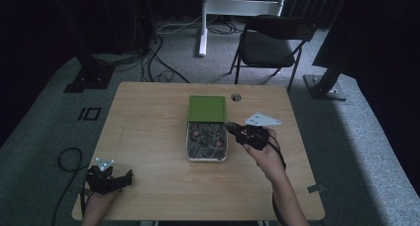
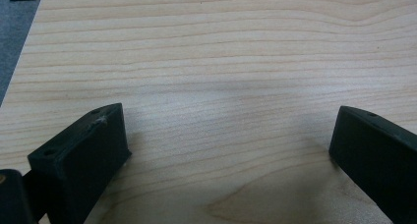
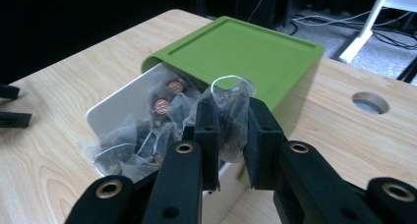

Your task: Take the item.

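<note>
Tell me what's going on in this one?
A person works two handheld grippers at a wooden table. The right gripper is shut on a clear tea bag, held just above an open white box of similar bags whose green lid is slid partway back. The left gripper rests open near the table's front corner.

Sachet (image 3: 231,117) middle behind right claw (image 3: 234,135) jaws; contents perhaps tea.
</note>
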{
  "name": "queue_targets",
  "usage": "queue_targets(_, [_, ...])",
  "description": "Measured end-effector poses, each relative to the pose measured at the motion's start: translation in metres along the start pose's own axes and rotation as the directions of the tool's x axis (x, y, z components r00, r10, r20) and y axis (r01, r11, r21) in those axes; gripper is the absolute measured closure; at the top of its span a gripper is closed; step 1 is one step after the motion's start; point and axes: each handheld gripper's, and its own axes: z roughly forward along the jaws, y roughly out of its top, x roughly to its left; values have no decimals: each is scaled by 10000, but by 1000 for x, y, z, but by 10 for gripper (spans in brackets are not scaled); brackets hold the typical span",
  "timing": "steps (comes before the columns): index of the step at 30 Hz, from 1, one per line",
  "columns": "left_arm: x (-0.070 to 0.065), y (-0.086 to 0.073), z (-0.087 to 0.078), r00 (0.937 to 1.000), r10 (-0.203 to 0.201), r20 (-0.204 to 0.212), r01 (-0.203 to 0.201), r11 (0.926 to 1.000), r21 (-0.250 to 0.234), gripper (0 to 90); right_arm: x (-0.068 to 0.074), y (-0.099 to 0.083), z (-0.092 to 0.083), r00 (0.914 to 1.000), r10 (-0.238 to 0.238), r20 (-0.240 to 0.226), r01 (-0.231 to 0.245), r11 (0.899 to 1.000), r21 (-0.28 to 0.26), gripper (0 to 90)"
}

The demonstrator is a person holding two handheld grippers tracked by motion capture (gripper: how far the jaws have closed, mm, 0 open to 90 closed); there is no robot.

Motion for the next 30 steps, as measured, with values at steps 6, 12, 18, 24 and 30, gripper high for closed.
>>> queue_targets(6, [0, 0, 0, 10000, 3, 0, -3, 10000, 3, 17, -12, -1, -10, 9995, 117, 296, -114, 9999, -90, 783])
queue_targets(12, [0, 0, 0, 10000, 4, -1, -4, 10000, 5, 16, -29, -3, -22, 9969, 199, 763, -183, 9996, -215, 785])
queue_targets(18, [0, 0, 0, 10000, 1, 0, -1, 10000, 7, 17, -43, -3, -31, 9935, 406, 1066, -374, 9988, -312, 786])
queue_targets(24, [0, 0, 0, 10000, 2, -2, -2, 10000, 3, 16, -58, -3, -42, 9873, 672, 1438, -613, 9971, -448, 786])
queue_targets(30, [0, 0, 0, 10000, 1, 0, -1, 10000, 4, 16, -72, -2, -51, 9790, 817, 1869, -707, 9954, -645, 786])
